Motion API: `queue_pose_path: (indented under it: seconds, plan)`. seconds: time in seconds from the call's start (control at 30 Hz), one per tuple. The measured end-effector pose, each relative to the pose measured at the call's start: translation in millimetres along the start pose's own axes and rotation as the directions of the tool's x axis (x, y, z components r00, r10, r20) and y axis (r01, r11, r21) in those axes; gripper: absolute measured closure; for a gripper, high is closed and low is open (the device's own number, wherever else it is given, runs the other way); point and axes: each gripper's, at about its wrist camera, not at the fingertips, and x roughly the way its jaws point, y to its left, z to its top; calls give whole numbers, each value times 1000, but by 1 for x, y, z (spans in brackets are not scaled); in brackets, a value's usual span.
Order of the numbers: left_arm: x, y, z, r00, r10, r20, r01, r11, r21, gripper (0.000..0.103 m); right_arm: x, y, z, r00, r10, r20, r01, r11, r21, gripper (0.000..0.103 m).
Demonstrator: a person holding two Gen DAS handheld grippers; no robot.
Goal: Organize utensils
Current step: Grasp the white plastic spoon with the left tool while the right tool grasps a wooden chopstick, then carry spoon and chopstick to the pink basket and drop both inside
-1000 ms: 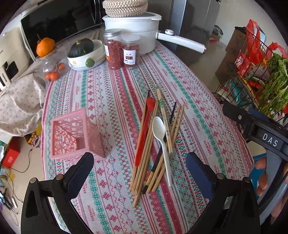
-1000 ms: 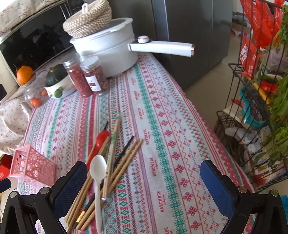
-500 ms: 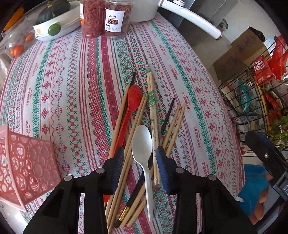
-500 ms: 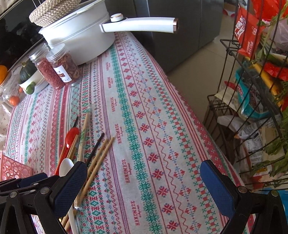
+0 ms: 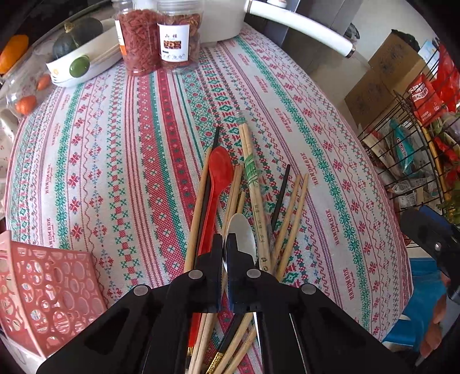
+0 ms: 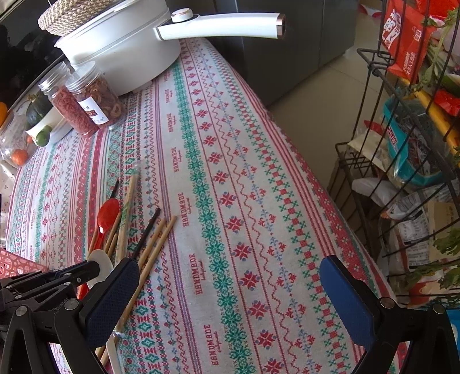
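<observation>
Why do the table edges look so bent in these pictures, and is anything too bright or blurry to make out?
Left wrist view: the fisheye lens bows the striped woven tablecloth into a dome, corners go black, and daylight glares on the white plastic spoon. Right wrist view: the same bending curves the black wire rack; the white pot's long handle is brightly lit but readable. Both are sharp, shadows soft.

home kitchen | white saucepan [image 6: 120,54], food jars [image 5: 161,34] on patterned tablecloth [image 6: 230,201] | wire grocery rack [image 6: 402,143]
</observation>
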Motion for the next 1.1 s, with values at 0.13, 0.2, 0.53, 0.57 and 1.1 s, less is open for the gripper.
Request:
queue_pose_path:
  seconds: [0.13, 0.2, 0.53, 0.57, 1.1]
  plan:
    - [-39, 8, -11, 995, -11, 101, 10, 1000, 12, 101, 8, 5, 2, 1000, 17, -22, -17, 1000, 0, 0]
    - [-62, 13, -20, 987, -17, 159, 15, 1000, 13, 101, 14, 11, 5, 999, 24, -31, -25, 1000, -8, 0]
    - [-152, 55, -68, 909, 11, 416, -6, 1000, -14, 101, 62, 57, 20, 972, 185, -144, -188, 982, -7, 44]
    - [-157, 59, -72, 903, 14, 428, -7, 1000, -17, 101, 66, 63, 22, 969, 198, -145, -202, 979, -12, 49]
    - [-175, 105, -87, 865, 51, 500, -15, 997, -77, 101, 123, 118, 35, 978, 107, -181, -125, 988, -92, 96]
